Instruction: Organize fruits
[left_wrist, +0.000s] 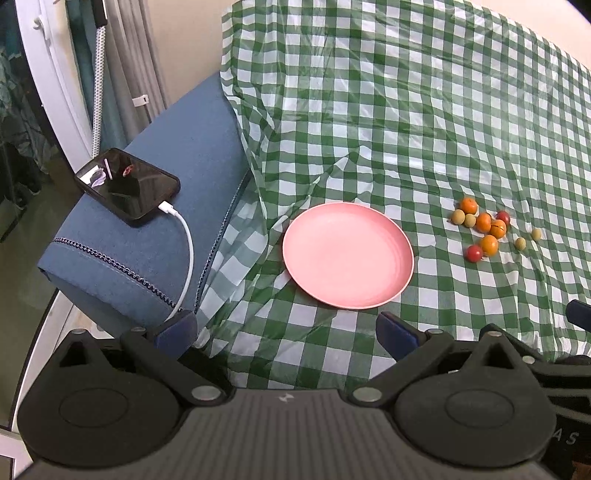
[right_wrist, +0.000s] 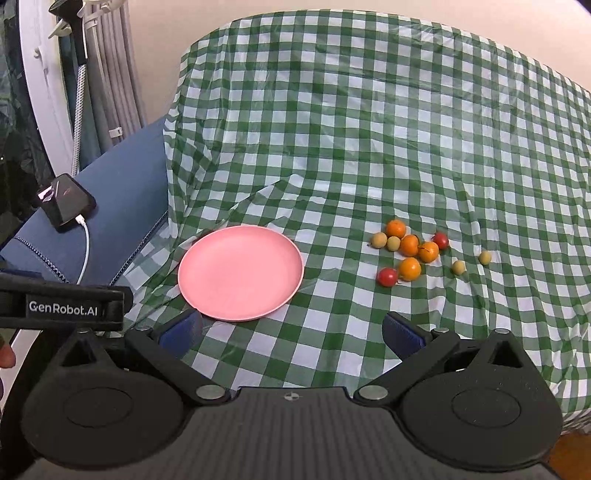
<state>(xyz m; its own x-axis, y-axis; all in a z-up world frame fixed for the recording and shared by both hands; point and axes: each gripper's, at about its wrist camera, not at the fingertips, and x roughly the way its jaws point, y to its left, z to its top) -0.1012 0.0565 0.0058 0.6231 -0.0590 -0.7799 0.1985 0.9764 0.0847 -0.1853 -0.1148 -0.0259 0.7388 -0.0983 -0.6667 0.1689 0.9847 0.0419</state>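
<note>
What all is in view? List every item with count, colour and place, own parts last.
plate: one, pink, bare, on the tablecloth, left of the fruit.
orange fruits: four, clustered right of the plate.
red fruits: two, at the cluster's edges.
yellow-green fruits: four, two by the cluster, two apart to the right.
tablecloth: one, green-white check.
phone: one, black, on the blue cushion, white cable plugged in.
left claw: open.
right claw: open.

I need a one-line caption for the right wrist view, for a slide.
Open right tool above a checkered cloth, facing an empty pink plate and small loose fruits beside it.
</note>
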